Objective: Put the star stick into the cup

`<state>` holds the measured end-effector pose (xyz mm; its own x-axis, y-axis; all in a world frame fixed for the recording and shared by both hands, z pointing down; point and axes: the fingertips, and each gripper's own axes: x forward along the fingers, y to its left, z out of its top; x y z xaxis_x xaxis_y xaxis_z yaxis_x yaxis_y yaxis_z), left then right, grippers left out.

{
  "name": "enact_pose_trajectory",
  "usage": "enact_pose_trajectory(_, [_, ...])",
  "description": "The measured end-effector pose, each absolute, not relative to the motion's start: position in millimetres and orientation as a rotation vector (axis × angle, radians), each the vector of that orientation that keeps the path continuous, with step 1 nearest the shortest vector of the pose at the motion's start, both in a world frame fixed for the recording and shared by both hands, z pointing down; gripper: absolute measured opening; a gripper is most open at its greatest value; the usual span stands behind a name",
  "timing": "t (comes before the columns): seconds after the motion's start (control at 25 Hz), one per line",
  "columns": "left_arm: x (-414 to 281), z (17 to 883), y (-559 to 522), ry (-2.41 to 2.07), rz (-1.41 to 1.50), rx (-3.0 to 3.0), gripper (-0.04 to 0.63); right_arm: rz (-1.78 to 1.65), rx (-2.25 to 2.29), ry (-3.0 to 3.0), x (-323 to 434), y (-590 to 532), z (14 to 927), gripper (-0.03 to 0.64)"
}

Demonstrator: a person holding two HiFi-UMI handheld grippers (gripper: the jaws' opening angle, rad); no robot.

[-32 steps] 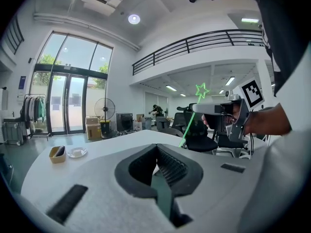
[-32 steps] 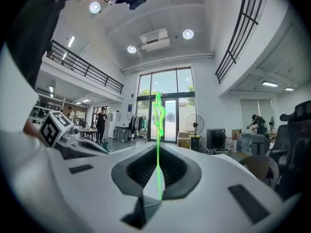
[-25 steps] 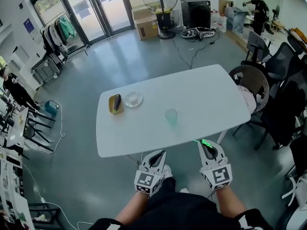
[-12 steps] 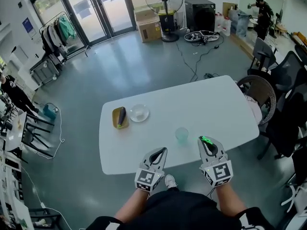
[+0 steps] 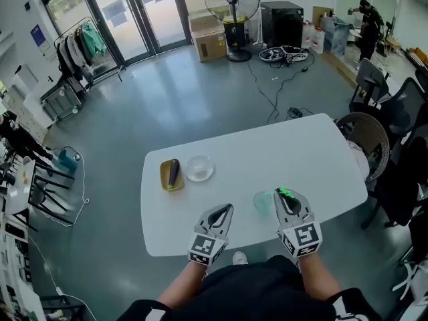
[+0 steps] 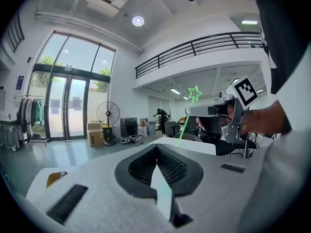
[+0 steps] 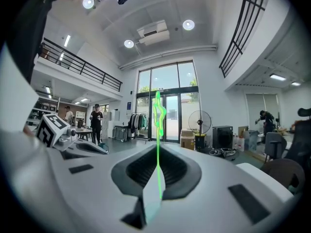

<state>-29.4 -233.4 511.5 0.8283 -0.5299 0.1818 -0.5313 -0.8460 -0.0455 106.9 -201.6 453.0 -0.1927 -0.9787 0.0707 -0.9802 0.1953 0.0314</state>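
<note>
Head camera above, two gripper cameras low
The head camera is looking steeply down on the white table (image 5: 267, 156), the left gripper (image 5: 226, 210) and the right gripper (image 5: 286, 196); each gripper camera is riding close behind its own jaws, facing level across the room, and all three are sharing the standing fan (image 5: 231, 2) and glass doors (image 5: 134, 12).

You're facing a white table (image 5: 301, 152) on a glossy grey floor (image 5: 200, 92). Glass doors (image 5: 127, 12) on the far wall let daylight in. Pedestal fan (image 5: 231, 2) and cardboard box (image 5: 210, 42) beside them, clothes rack (image 5: 83, 42) left, chairs (image 5: 364, 136) right. Railed mezzanine (image 6: 204, 42) overhead, round ceiling lights (image 7: 188, 24) on.
</note>
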Motion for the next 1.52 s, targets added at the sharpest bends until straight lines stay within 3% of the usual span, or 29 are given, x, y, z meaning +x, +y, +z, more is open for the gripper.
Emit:
enact_pose_trajectory(0.8, [37.6, 500.7, -274.4, -0.988, 0.237, 2.961, 0.012, 0.172, 1.675, -2.471, 147.0, -263.5, 485.5, 0.017])
enact_pose_trajectory(1.52, [1.1, 542.1, -267.3, -1.157, 0.344, 2.793, 0.012, 0.308, 1.505, -2.540, 132.3, -267.9, 520.2, 0.017])
